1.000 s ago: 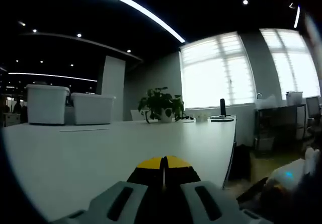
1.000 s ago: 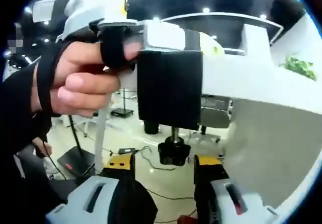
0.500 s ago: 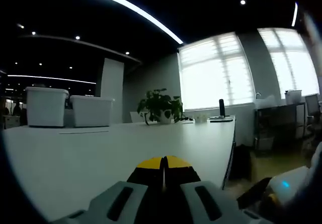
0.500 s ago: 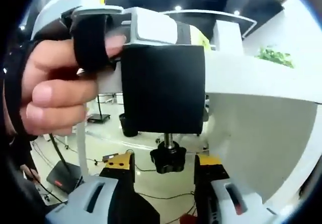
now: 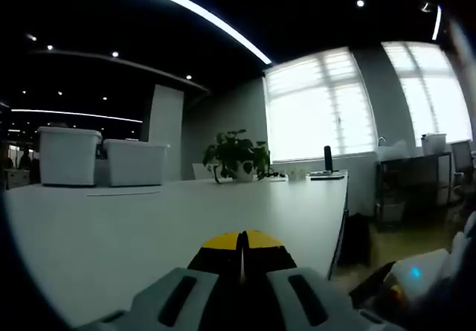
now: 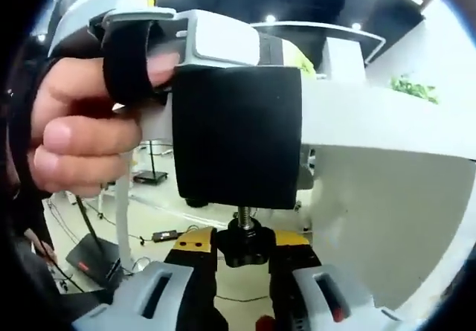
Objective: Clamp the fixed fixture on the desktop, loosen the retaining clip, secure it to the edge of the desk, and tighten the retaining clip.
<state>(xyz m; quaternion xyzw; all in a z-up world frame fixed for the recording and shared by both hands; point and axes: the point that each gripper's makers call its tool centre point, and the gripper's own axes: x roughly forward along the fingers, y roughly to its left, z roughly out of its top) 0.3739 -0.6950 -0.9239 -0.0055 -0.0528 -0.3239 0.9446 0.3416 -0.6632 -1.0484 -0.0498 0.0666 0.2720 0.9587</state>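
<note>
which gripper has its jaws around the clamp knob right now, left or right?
The right gripper: its yellow-tipped jaws flank the black knob under the clamp. The left gripper is shut at the desk.

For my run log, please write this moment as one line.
left tool: shut, on desk | right tool: shut on knob | clamp: at desk edge

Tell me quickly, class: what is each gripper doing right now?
Left gripper: jaws shut, tips together over the desk.
Right gripper: shut on the black knob under the clamp fixture.
</note>
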